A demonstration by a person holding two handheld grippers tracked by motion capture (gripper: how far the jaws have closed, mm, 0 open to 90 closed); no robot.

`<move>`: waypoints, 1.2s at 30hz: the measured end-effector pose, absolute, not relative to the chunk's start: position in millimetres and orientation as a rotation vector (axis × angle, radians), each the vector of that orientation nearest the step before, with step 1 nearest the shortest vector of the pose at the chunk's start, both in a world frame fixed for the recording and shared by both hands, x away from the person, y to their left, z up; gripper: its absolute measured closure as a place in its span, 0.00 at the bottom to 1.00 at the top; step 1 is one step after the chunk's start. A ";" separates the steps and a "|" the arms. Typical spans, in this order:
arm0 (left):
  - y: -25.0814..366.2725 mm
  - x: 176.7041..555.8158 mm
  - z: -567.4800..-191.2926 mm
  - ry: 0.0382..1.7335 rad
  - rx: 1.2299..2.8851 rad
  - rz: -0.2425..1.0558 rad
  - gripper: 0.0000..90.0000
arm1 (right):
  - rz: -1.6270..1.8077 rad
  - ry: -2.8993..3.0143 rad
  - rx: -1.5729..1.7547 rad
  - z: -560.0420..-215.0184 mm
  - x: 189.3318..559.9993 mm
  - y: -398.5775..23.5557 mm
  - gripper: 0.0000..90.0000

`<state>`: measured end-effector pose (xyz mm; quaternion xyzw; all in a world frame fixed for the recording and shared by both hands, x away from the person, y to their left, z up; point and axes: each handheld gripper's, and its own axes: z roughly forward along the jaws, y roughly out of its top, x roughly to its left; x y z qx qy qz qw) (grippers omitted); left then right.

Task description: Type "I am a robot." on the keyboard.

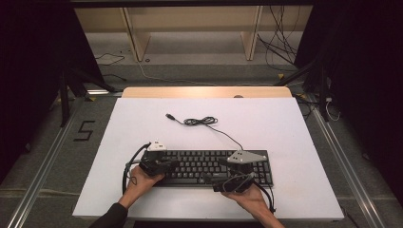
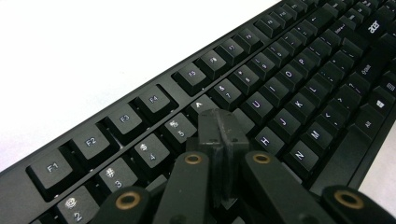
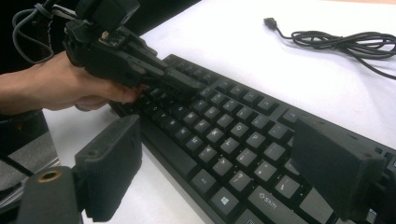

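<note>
A black keyboard [image 1: 199, 156] lies near the front of the white table [image 1: 142, 123]. Its cable [image 1: 202, 121] lies coiled behind it and ends in a loose USB plug [image 1: 169, 116]. My left gripper [image 1: 176, 164] is over the keyboard's left part. In the left gripper view its jaws [image 2: 219, 126] are shut together with nothing between them, tips just above the keys [image 2: 299, 88] near 5 and 6. My right gripper [image 1: 219, 175] is at the keyboard's front right. Its wide-open jaws [image 3: 224, 158] straddle the keys [image 3: 233, 135], one pad [image 3: 112, 168] off the near edge.
In the right gripper view I see the left hand [image 3: 60, 91] with its gripper [image 3: 194, 88], and the cable [image 3: 336, 39] and plug [image 3: 270, 21] beyond. Wooden frame legs [image 1: 135, 35] and loose floor cables [image 1: 280, 47] lie past the table. Metal rails [image 1: 43, 175] run along both sides.
</note>
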<state>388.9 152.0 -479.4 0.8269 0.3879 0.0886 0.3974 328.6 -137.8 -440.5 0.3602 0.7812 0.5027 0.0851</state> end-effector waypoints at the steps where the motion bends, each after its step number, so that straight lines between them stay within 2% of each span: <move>1: 151.8 388.6 -479.0 0.980 2.096 0.228 0.99 | 1.499 2.330 1.071 -440.2 328.6 -138.0 0.19; 4: 152.8 387.7 -477.7 0.980 2.086 0.247 0.97 | 1.500 2.328 1.066 -439.9 328.8 -138.1 0.19; 10: 164.4 383.9 -467.8 0.983 2.014 0.252 0.82 | 1.509 2.321 1.063 -439.5 328.3 -138.4 0.20; 11: 167.0 382.9 -466.0 0.981 1.996 0.254 0.82 | 1.509 2.321 1.063 -439.5 328.3 -138.4 0.20; 14: 175.6 378.6 -460.9 0.981 1.937 0.245 0.74 | 1.505 2.323 1.056 -439.7 328.1 -137.8 0.20; 15: 178.2 377.1 -459.6 0.984 1.915 0.241 0.68 | 1.501 2.324 1.054 -440.0 328.3 -137.4 0.20; 18: 185.7 372.6 -456.1 0.974 1.855 0.233 0.63 | 1.496 2.323 1.053 -440.4 328.9 -137.5 0.20; 20: 190.3 368.4 -453.7 0.971 1.814 0.233 0.57 | 1.498 2.324 1.052 -441.0 329.6 -137.7 0.21; 21: 191.9 366.3 -453.1 0.973 1.793 0.231 0.51 | 1.497 2.324 1.049 -441.5 330.3 -137.5 0.21; 22: 193.6 364.5 -452.7 0.971 1.778 0.228 0.51 | 1.497 2.324 1.049 -441.5 330.3 -137.5 0.21; 24: 196.0 360.8 -452.4 0.967 1.755 0.226 0.44 | 1.493 2.325 1.042 -442.6 331.3 -136.4 0.22; 36: 209.7 342.2 -449.6 0.937 1.676 0.277 0.35 | 1.480 2.343 1.031 -446.7 337.6 -130.9 0.26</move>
